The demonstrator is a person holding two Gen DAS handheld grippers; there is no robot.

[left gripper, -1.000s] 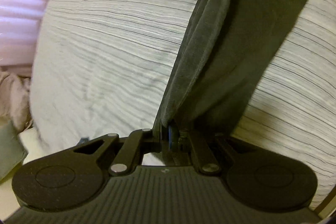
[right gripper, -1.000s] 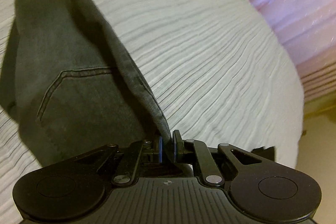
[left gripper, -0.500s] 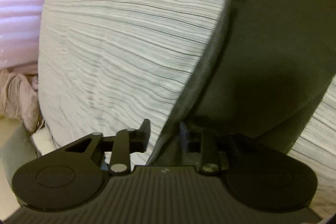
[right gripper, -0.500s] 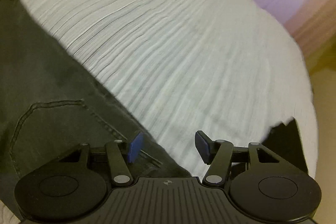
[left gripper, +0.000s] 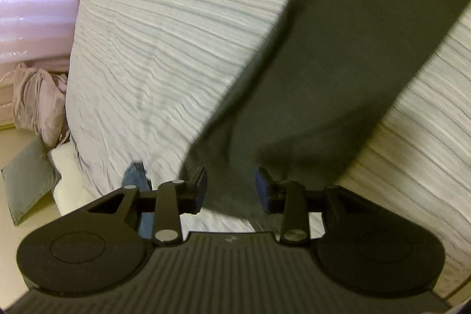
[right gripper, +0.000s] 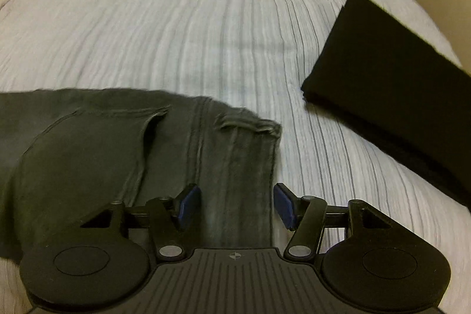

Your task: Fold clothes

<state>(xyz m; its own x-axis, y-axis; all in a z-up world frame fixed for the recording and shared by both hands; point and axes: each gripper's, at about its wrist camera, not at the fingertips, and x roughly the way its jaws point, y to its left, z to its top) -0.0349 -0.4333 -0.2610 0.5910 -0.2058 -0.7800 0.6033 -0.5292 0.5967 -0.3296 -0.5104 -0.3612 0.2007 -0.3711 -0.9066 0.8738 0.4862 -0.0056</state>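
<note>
Dark grey trousers (right gripper: 117,155) lie flat on bed (right gripper: 206,19), w/ waist end near its front edge; not yet folded. Left tongs (left gripper: 229,190) & right tongs (right gripper: 237,205) both wide, holding nothing. Black folded garment (right gripper: 391,90) done, near bed's right edge.

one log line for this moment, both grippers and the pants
left gripper: open | right gripper: open | dark pants: flat on bed | folded black garment: right of pants

Both wrist views close, downward — probably sharing trousers (left gripper: 318,84).
</note>
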